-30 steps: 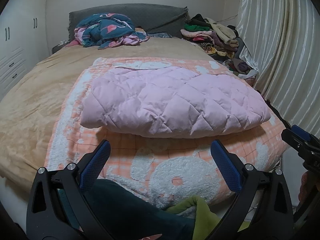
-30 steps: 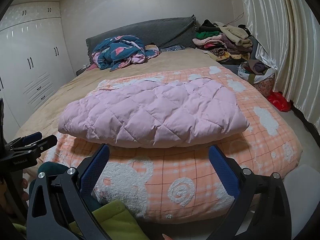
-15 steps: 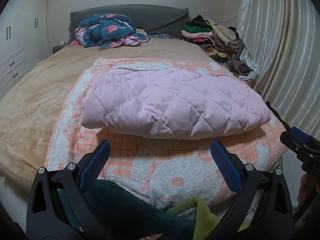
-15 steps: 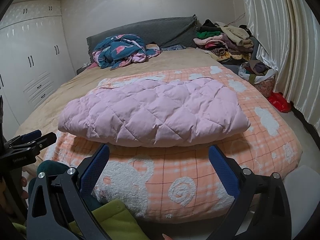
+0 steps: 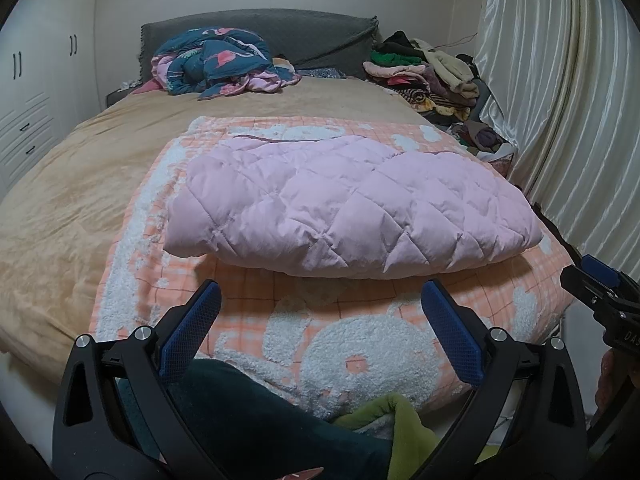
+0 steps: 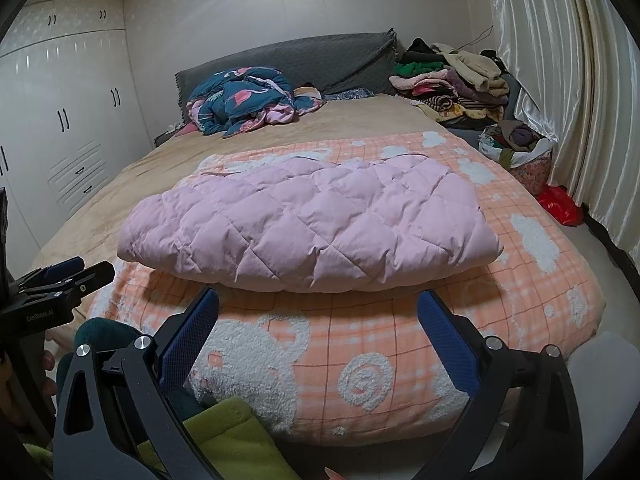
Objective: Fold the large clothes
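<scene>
A pink quilted coat (image 5: 348,216) is lying folded on the bed's orange blanket (image 5: 280,328). Both hand-held grippers, left (image 5: 320,328) and right (image 6: 318,330), are hovering wide and empty. It is looking soft, puffy, light; corners are offering the best grip.

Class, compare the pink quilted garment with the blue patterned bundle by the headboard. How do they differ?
The pink quilted garment is plain, folded into a flat slab, and lies near the foot on the orange blanket. The blue patterned bundle is printed, crumpled in a heap, and sits on the tan cover by the headboard. Neither is touched by any tongs.
</scene>
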`<state>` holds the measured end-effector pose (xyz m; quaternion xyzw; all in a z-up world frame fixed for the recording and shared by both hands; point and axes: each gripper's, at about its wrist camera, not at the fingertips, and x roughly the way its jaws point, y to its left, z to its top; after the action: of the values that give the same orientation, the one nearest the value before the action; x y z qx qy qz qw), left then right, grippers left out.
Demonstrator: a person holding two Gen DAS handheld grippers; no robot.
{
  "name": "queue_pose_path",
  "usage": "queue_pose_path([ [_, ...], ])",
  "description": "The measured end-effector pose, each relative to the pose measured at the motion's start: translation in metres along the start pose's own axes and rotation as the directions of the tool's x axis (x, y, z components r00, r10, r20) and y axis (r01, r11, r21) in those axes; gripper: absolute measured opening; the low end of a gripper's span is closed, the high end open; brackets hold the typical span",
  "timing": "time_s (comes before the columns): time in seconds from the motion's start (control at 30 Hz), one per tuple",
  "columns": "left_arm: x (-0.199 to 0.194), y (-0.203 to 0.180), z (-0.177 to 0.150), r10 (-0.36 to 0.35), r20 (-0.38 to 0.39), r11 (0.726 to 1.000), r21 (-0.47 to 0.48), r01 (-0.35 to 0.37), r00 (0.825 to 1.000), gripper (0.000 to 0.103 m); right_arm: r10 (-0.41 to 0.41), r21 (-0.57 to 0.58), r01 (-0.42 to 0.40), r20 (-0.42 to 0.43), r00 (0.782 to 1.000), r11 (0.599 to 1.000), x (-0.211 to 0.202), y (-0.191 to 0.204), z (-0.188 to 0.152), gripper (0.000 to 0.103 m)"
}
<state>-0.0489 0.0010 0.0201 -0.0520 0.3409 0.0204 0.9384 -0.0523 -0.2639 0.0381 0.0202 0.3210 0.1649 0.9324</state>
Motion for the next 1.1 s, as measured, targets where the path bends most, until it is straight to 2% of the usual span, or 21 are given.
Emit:
queue_pose_path([
  [1.1,-0.0009,0.0001,-0.0042,0.009,-0.008,1.000,0.014,-0.009,1.000,0.094,-0.001,-0.011,0.001,0.001,1.000,1.000,-0.0005,0.0002,-0.0015,0.099],
])
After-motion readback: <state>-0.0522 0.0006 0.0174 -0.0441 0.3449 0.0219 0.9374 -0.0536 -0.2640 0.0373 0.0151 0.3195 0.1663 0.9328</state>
